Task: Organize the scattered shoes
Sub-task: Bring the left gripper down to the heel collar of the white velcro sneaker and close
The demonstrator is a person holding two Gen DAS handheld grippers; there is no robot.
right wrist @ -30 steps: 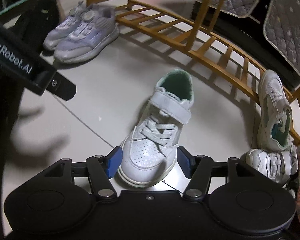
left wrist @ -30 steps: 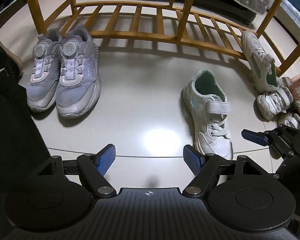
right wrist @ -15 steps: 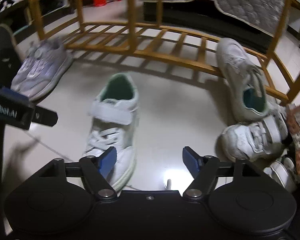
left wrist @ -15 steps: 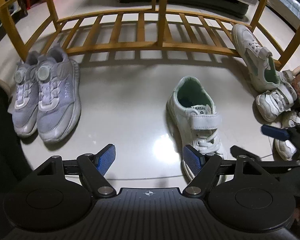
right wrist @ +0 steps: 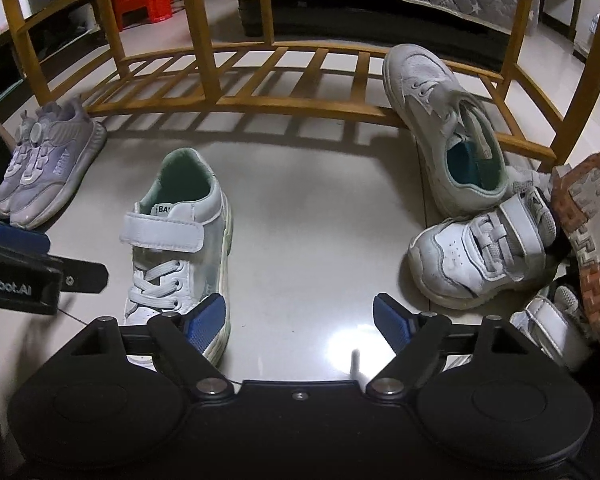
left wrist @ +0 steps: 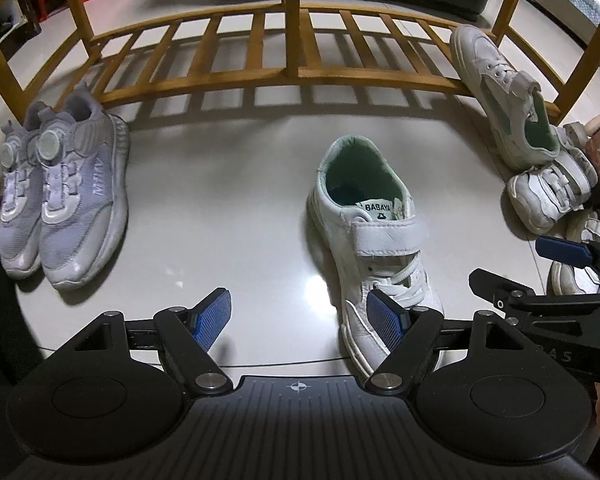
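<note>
Hovering over the tile floor (left wrist: 228, 184), the left gripper (left wrist: 300, 318) is spread wide and gripping nothing. The right gripper (right wrist: 300, 322) has just been opening, nothing between its jaws. The white strap shoe (left wrist: 370, 236) is standing alone mid-floor, well apart from 2 grey sneakers (left wrist: 60, 196) paired by the wooden rack (left wrist: 292, 36). More white shoes (right wrist: 480, 216) are lying heaped at the right.

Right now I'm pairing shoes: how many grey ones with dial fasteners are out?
2: the grey shoes stand side by side at left, before the wooden rack. Others may hide off-frame.
</note>
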